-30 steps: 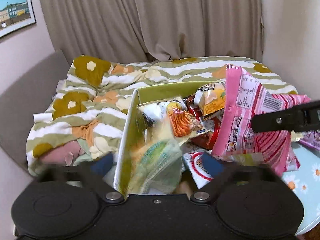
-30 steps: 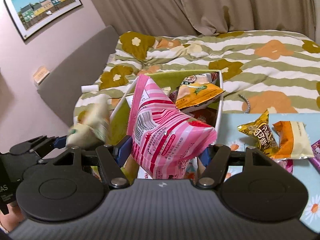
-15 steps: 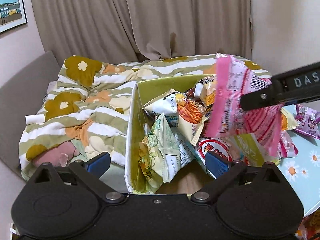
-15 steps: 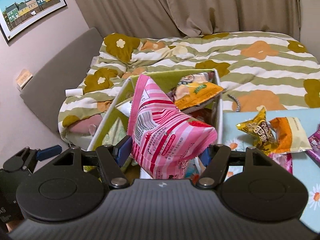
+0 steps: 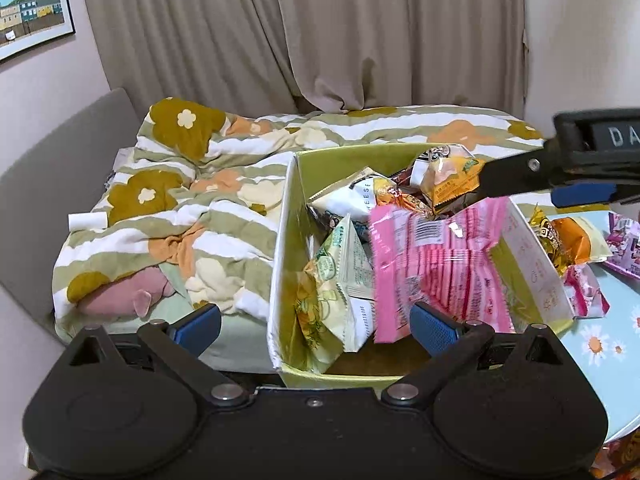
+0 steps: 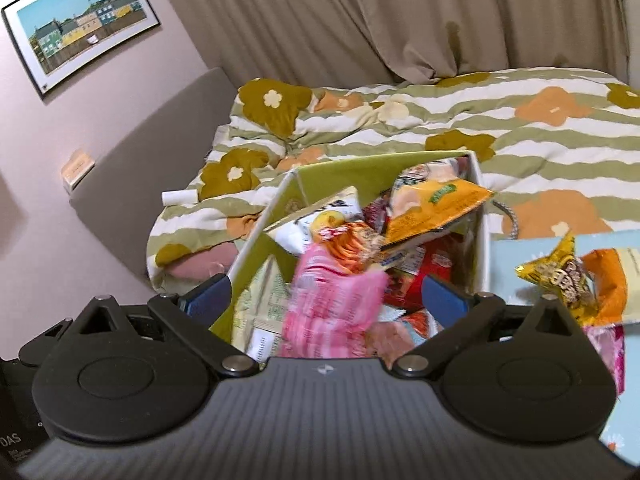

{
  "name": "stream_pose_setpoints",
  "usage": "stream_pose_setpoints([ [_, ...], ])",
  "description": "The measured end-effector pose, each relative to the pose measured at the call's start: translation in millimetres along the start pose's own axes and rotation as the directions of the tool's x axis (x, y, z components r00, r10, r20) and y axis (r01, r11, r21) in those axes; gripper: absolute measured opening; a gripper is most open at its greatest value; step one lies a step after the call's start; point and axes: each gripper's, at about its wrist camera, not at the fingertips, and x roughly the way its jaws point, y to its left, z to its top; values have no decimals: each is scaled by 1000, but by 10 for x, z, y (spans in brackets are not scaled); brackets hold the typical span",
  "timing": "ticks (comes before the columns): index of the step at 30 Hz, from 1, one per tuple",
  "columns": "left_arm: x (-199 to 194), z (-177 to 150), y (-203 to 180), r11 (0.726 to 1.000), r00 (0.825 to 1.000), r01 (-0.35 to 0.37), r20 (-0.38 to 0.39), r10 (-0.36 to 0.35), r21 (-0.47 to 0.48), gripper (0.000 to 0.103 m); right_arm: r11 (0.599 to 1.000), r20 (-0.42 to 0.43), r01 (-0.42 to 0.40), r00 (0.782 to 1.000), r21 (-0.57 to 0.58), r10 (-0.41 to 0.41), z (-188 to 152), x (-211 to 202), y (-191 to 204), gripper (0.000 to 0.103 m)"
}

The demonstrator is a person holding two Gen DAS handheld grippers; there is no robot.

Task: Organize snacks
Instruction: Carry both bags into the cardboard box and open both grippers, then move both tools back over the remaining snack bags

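Right wrist view: right gripper (image 6: 326, 298) spread wide, empty, above green box (image 6: 360, 172). Pink snack bag (image 5: 440, 264) lies loose inside box among other packets. Left gripper (image 5: 316, 322) also spread, holding nothing.

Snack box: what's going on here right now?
A person with two hand-held grippers is loading snacks into the green box. Both the right hand-held gripper and the left hand-held gripper are open and hold nothing. The pink bag lies in the box among other packets. A gold packet and others wait on the blue table.
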Motion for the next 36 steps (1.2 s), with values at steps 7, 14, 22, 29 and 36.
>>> stream_pose_setpoints([
  [7, -100, 28, -38, 1000, 1000, -7, 20, 7, -15, 102, 1000, 9, 5, 1000, -5, -5, -29, -146, -103, 103],
  [14, -249, 74, -119, 1000, 999, 11, 43, -11, 0, 102, 999, 33, 34, 999, -16, -33, -76, -357, -129, 103],
  [22, -391, 127, -369, 994, 991, 107, 79, -110, 38, 102, 991, 92, 135, 986, 8, -136, -196, -799, -226, 103],
  [29, -464, 263, -835, 979, 974, 194, 105, -200, 61, 102, 968, 145, 237, 958, 78, -246, -321, -1273, -626, 103],
  [36, -369, 461, -1506, 977, 973, 202, 105, -207, 65, 102, 947, 170, 297, 934, 122, -315, -238, -1569, -1319, 103],
])
